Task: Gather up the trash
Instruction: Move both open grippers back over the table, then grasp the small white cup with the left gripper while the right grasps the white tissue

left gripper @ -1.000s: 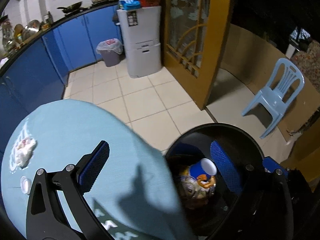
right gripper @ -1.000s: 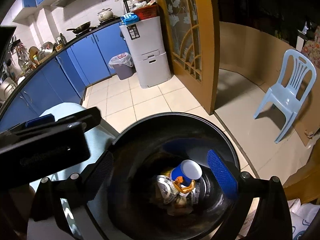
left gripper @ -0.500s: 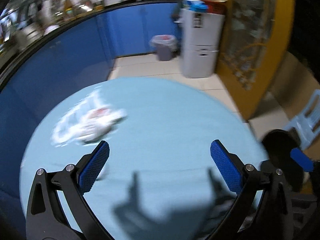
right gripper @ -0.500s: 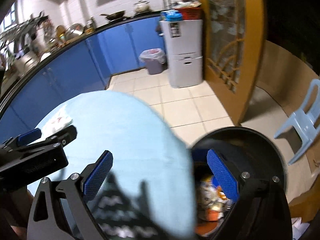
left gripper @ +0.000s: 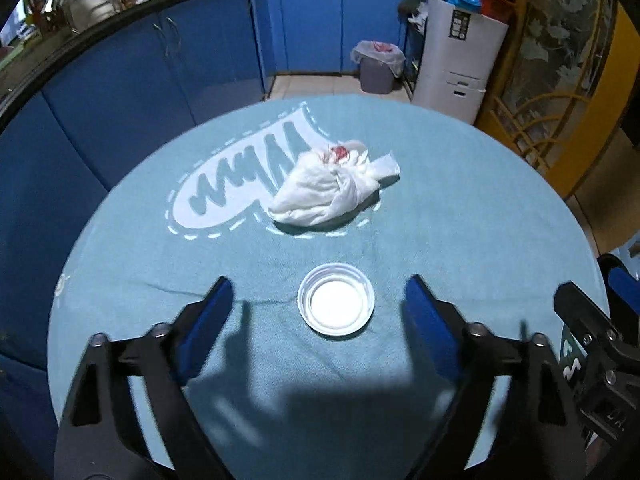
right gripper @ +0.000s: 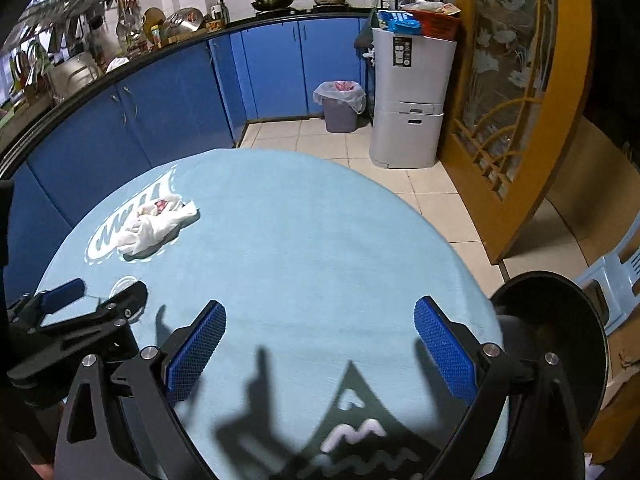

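Note:
A round table under a teal cloth (left gripper: 480, 220) carries a crumpled white tissue with a red stain (left gripper: 328, 188) and a small clear plastic lid (left gripper: 336, 305). My left gripper (left gripper: 318, 300) hovers over the lid. Its jaws are closing with the lid between them, and the pads stand clear of it on both sides. My right gripper (right gripper: 320, 312) is open over bare cloth (right gripper: 320, 220) with nothing between its fingers. The right wrist view shows the tissue (right gripper: 152, 228) far left and the left gripper (right gripper: 92, 300) partly hiding the lid (right gripper: 124, 286). A black trash bin (right gripper: 560, 320) stands at the table's right edge.
Blue kitchen cabinets (right gripper: 180, 112) curve behind the table. A small lined waste bin (right gripper: 340, 104) and a grey cabinet unit (right gripper: 408, 96) stand on the tiled floor. A yellow wooden door (right gripper: 520, 120) and a pale blue plastic chair (right gripper: 616, 280) are to the right.
Both grippers swung left from above the black bin to over the table. The lid now lies between the left jaws, which have narrowed. The right jaws keep their width.

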